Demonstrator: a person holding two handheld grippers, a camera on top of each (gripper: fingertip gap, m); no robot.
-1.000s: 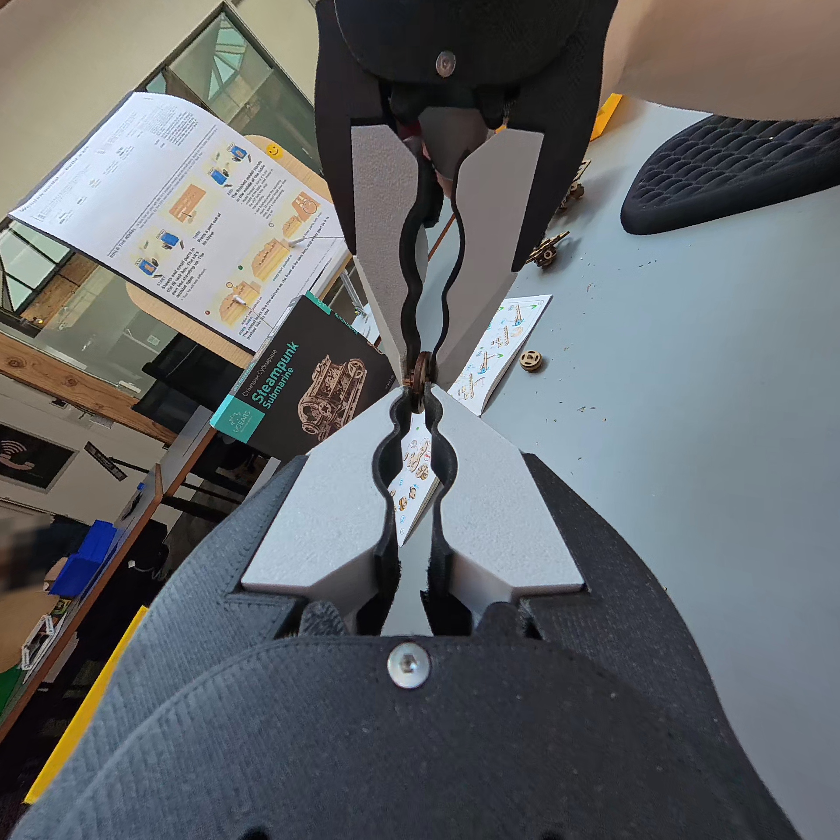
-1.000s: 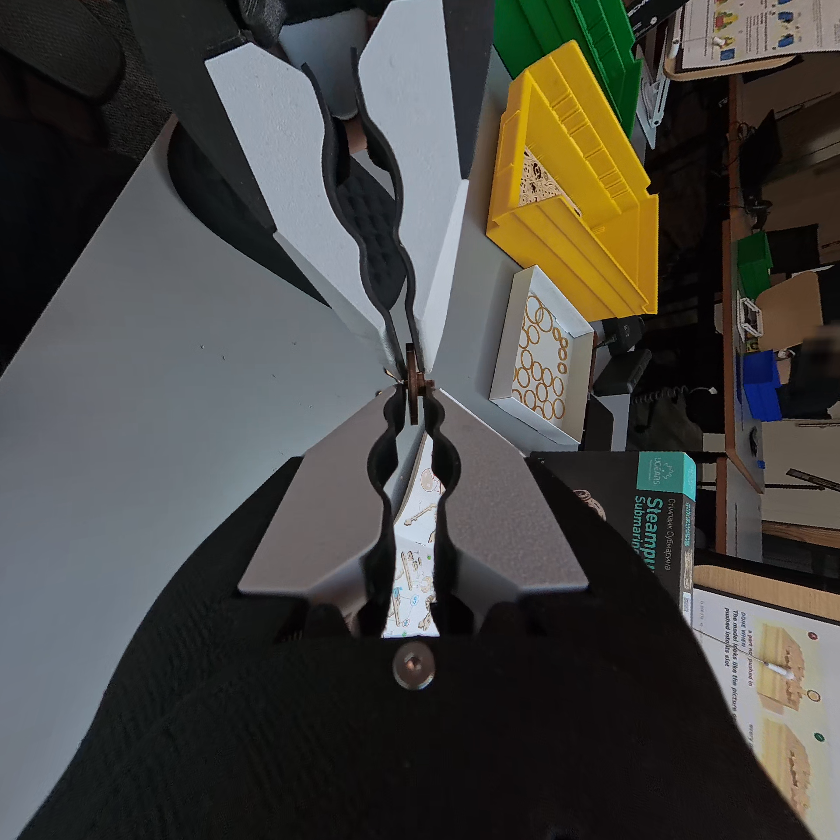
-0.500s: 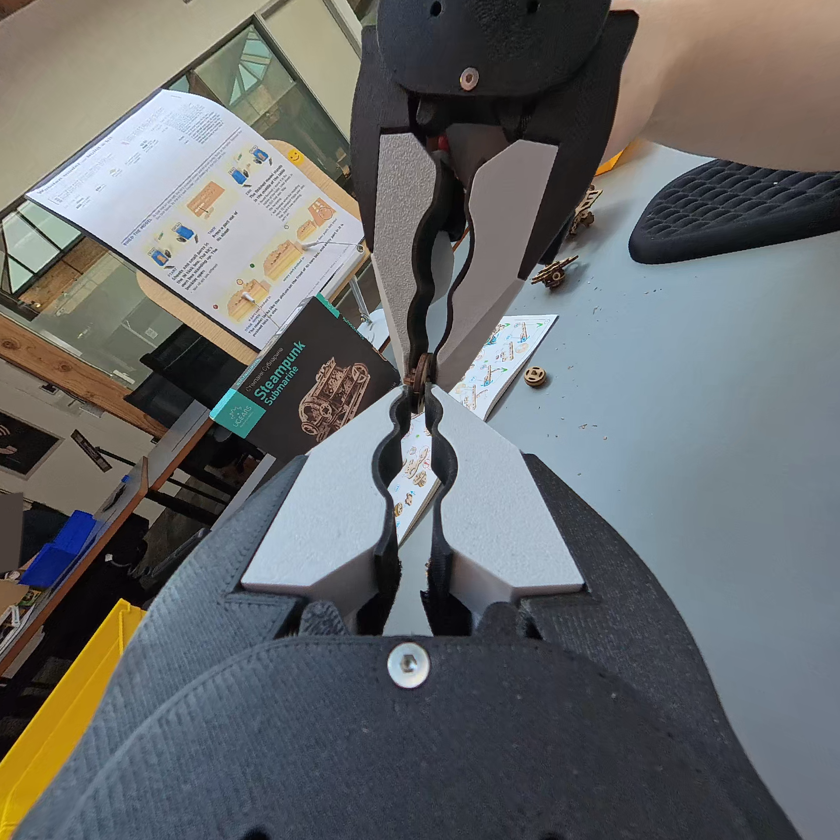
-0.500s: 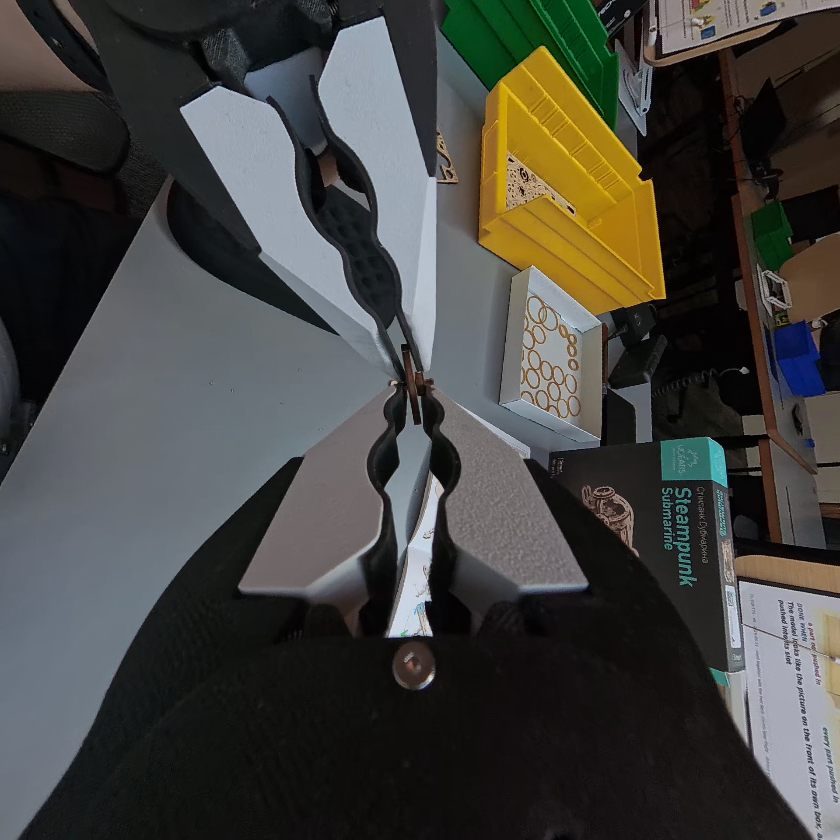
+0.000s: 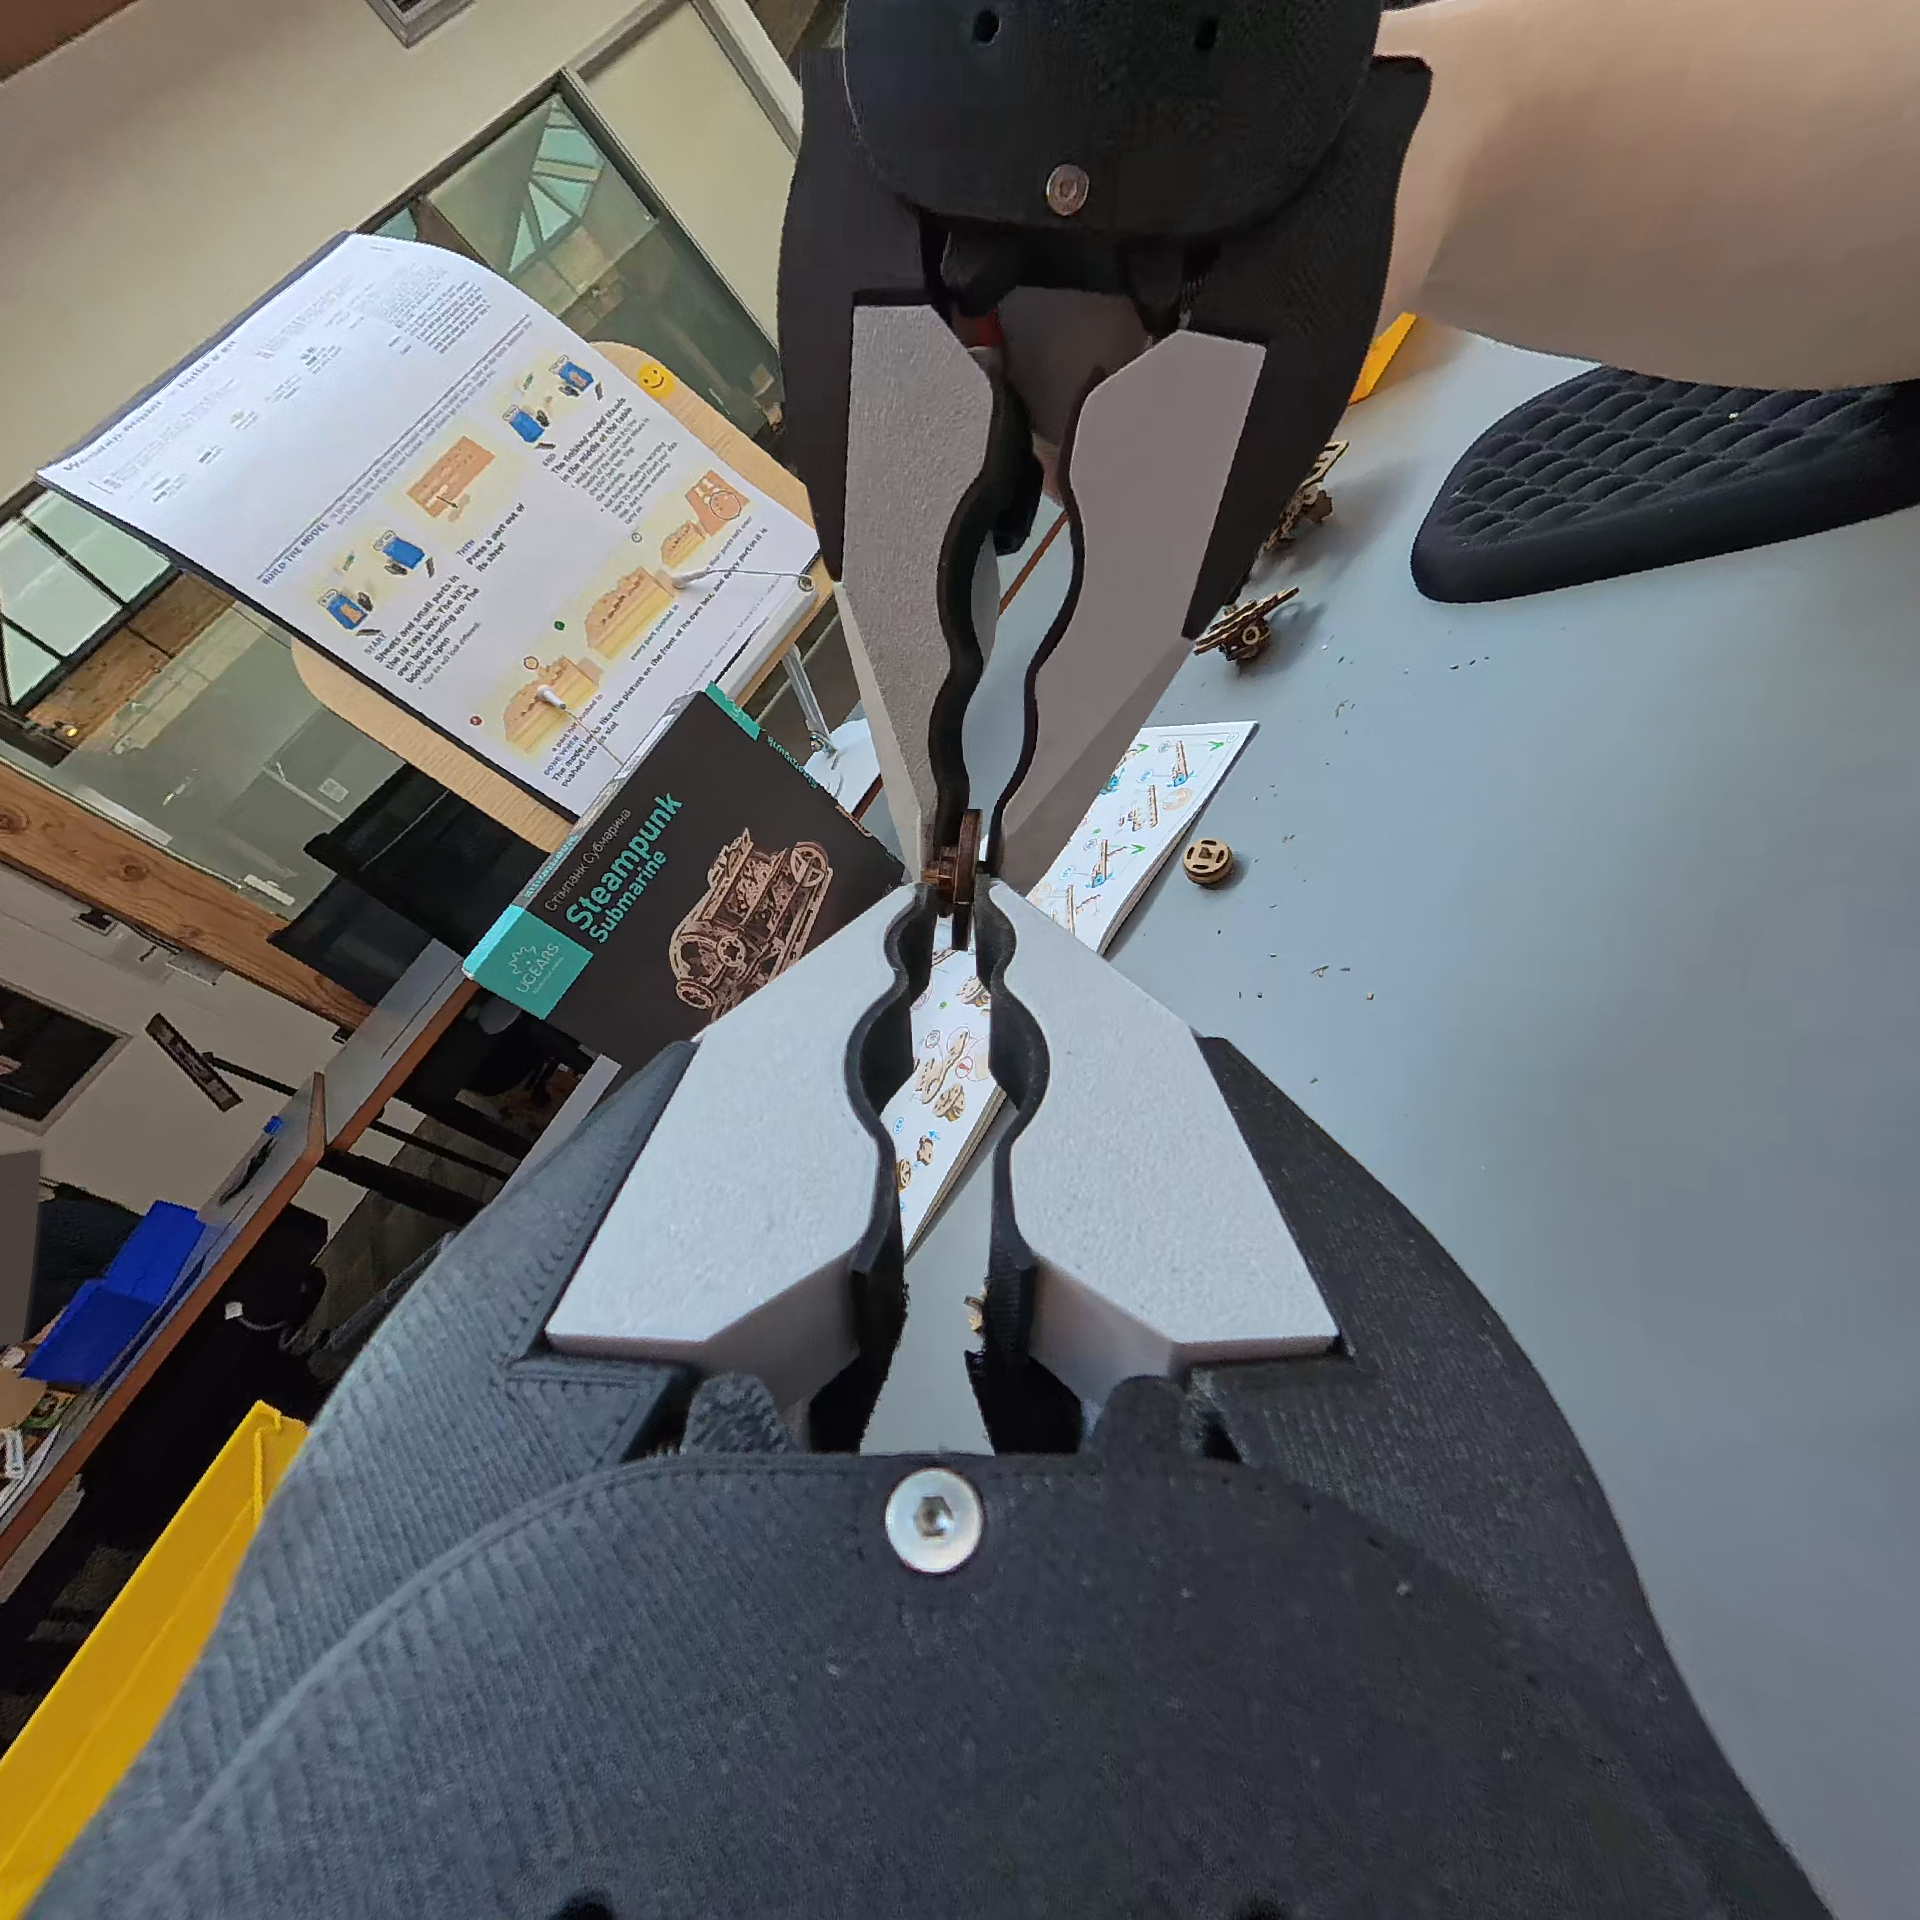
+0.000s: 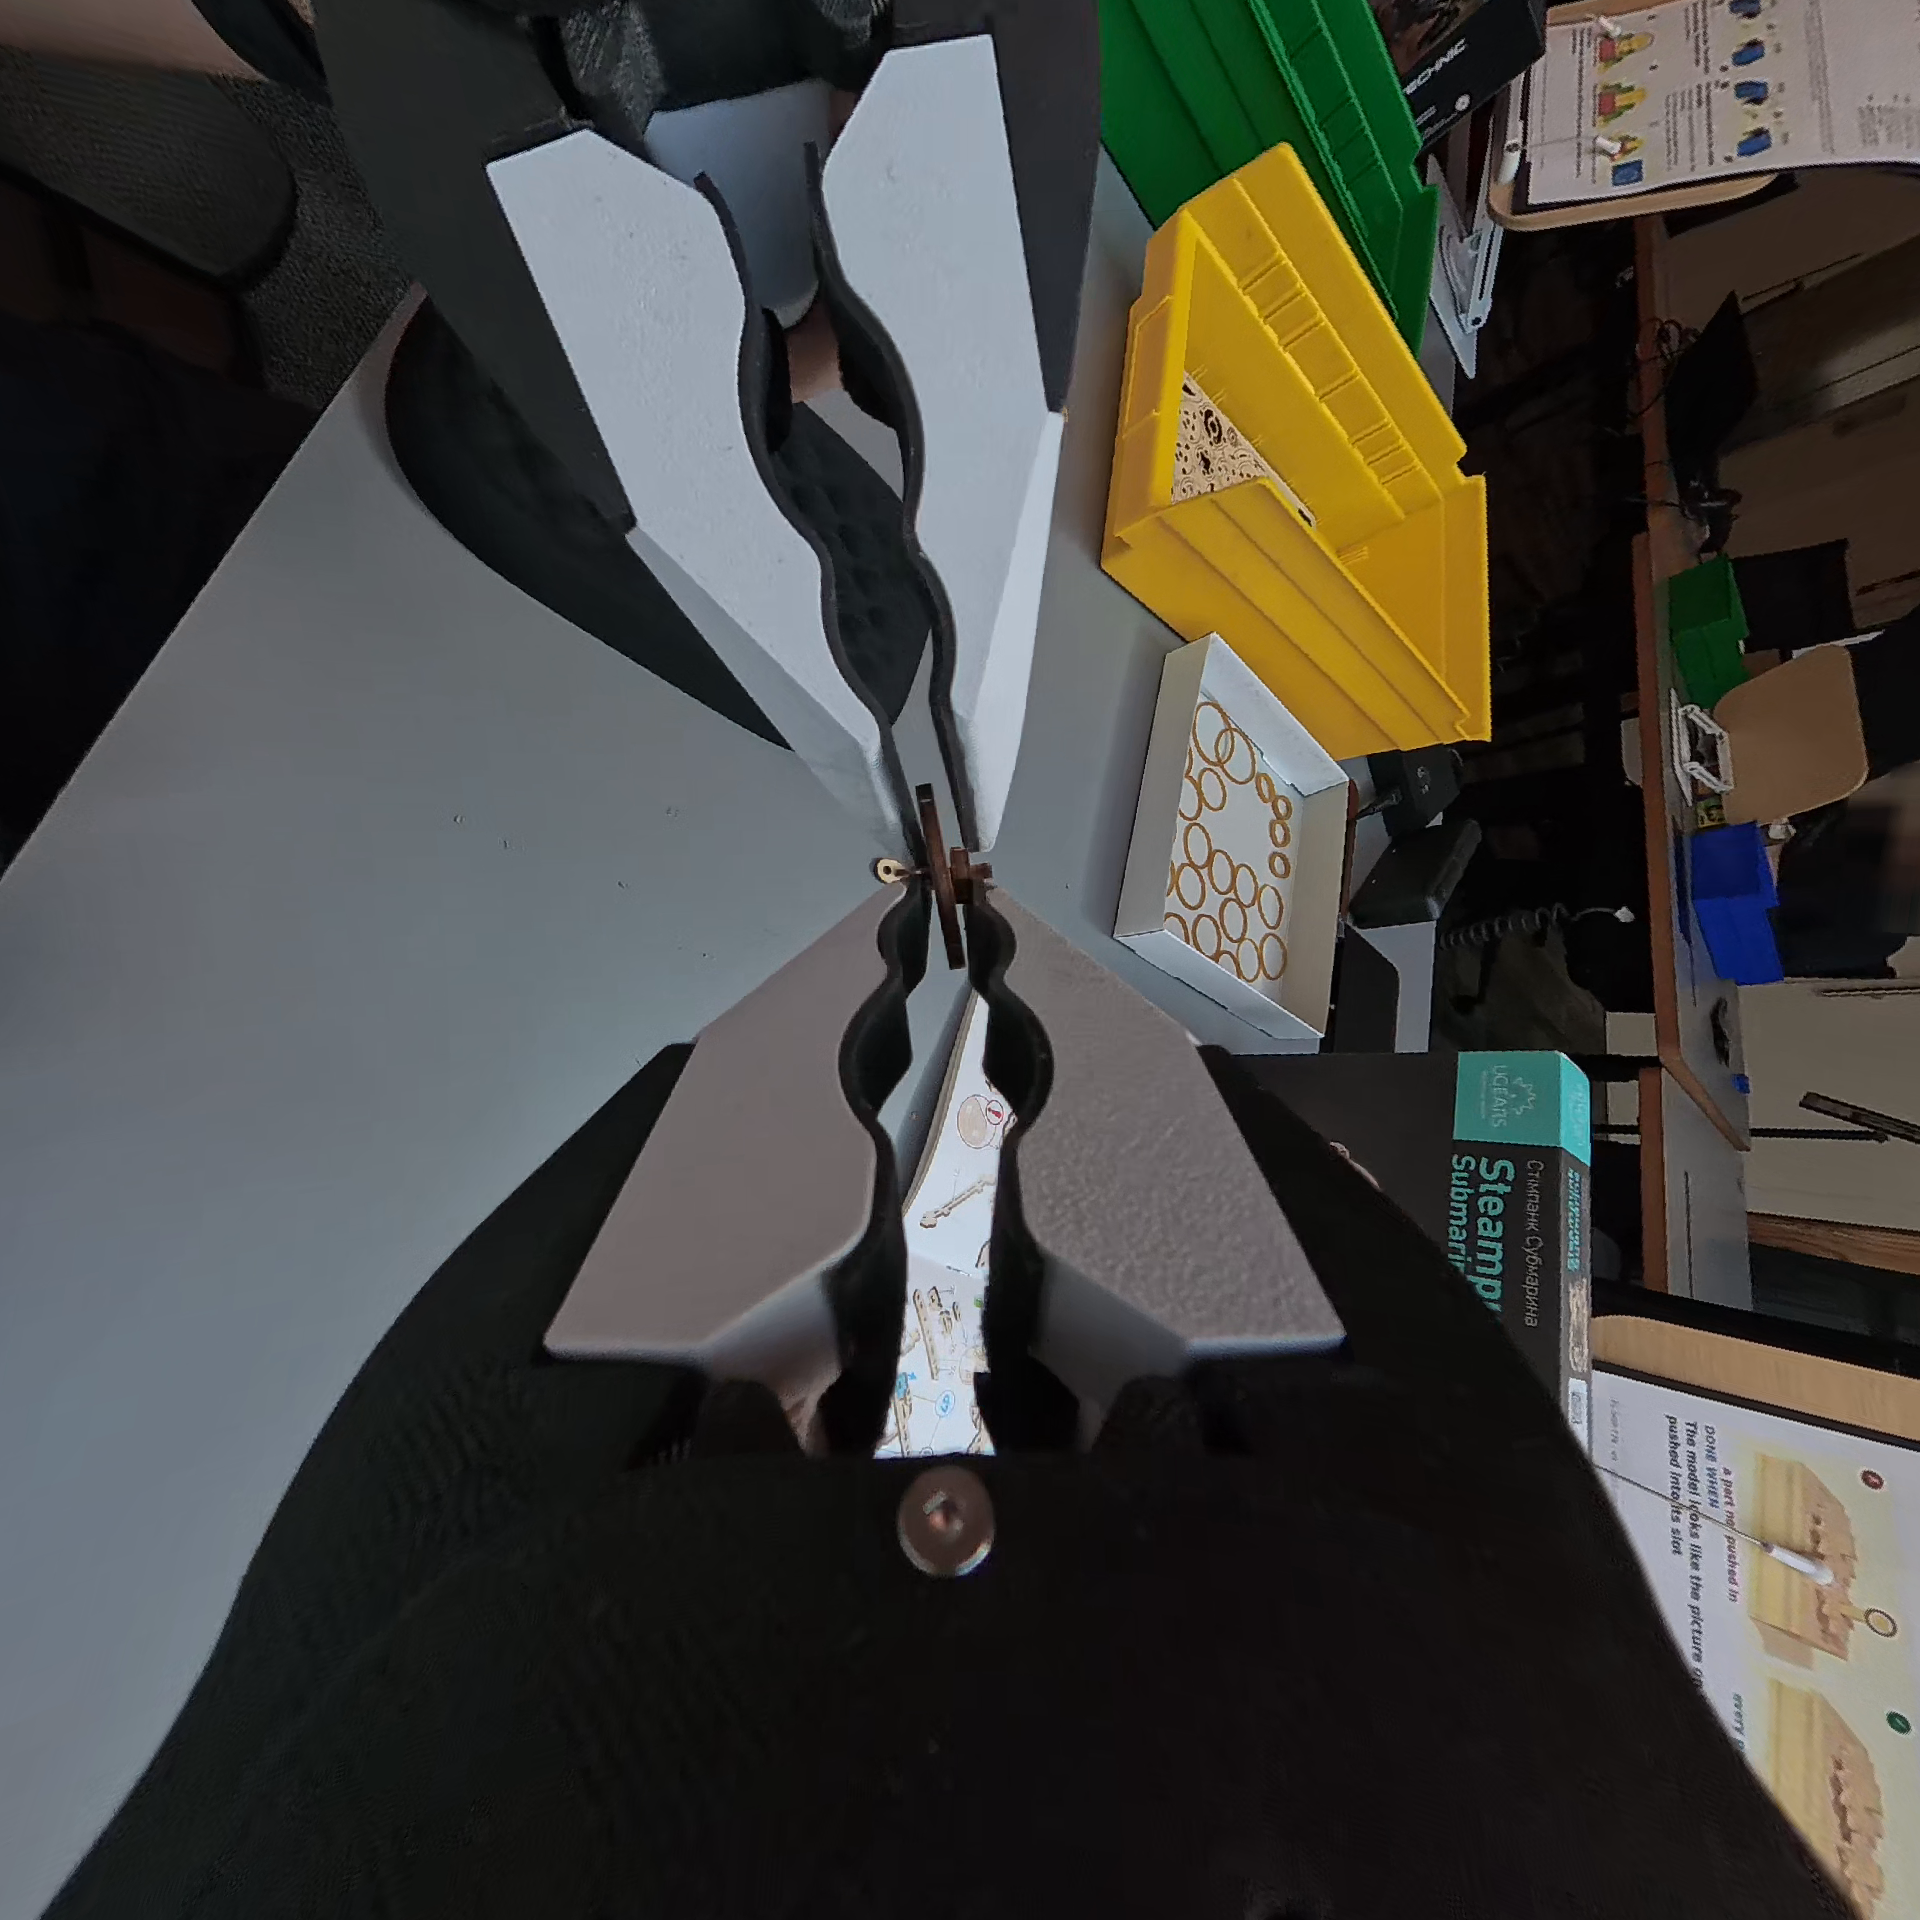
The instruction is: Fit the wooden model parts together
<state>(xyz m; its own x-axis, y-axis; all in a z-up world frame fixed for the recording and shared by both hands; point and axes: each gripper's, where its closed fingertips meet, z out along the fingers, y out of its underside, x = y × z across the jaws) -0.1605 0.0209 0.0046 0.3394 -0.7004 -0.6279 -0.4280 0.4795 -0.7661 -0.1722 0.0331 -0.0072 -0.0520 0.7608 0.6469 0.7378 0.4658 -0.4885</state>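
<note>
Left tool (image 5: 954,914) and right tool (image 6: 945,914) meet tip to tip above grey surface (image 5: 1558,1039), each clenched on small wooden disc assembly (image 5: 956,868). Opposed grips likely let parts press along shared axis. Spare wooden disc (image 5: 1206,861) lies on surface.

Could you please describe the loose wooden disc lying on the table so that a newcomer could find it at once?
Start at the grey table and find the open illustrated booklet lying flat. Just off its right edge lies the small round wooden disc, flat and alone. Unlike the spiky wooden assemblies farther back, it is a plain circle with cut-outs.
</note>
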